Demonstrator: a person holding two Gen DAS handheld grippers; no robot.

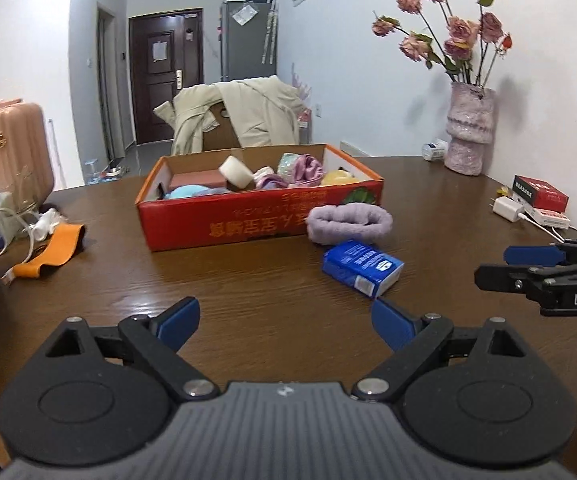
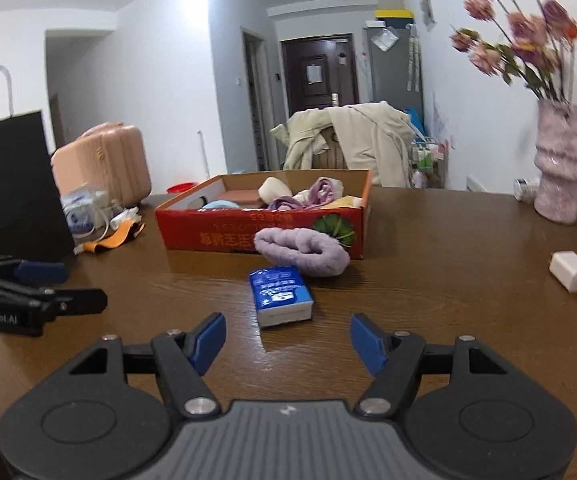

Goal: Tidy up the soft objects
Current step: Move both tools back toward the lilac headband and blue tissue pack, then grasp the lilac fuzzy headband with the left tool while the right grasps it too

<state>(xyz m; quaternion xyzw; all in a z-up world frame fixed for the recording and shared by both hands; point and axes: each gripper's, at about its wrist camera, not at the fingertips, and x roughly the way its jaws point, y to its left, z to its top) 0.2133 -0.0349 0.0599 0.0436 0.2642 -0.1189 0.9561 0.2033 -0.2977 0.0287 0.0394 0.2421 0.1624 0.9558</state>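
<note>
Both grippers, left gripper (image 1: 284, 322) and right gripper (image 2: 286, 338), hover released and empty. The lavender towel roll (image 2: 302, 250) and blue tissue pack (image 2: 280, 294) lie outside the red cardboard box (image 2: 264, 232). Next likely calls for closing the right one on the pack.

Even, soft indoor light; sharp centre, fisheye bending at the rims

Both views are evenly bright, with diffuse light from above and white walls that run slightly blue. The bench (image 1: 248, 288) carries broad pale sheen patches on its dark wood, strongest near the bottom centre of the right wrist view. Shadows are soft and short: a faint one falls on the wall beside the vase (image 1: 470, 128), and a dim one lies under the blue packet (image 2: 280, 294). The flowers (image 2: 520, 36) smear with motion blur in the right view, but are crisp in the left. Straight lines bow toward the edges, and dark vignette corners frame each picture.
</note>
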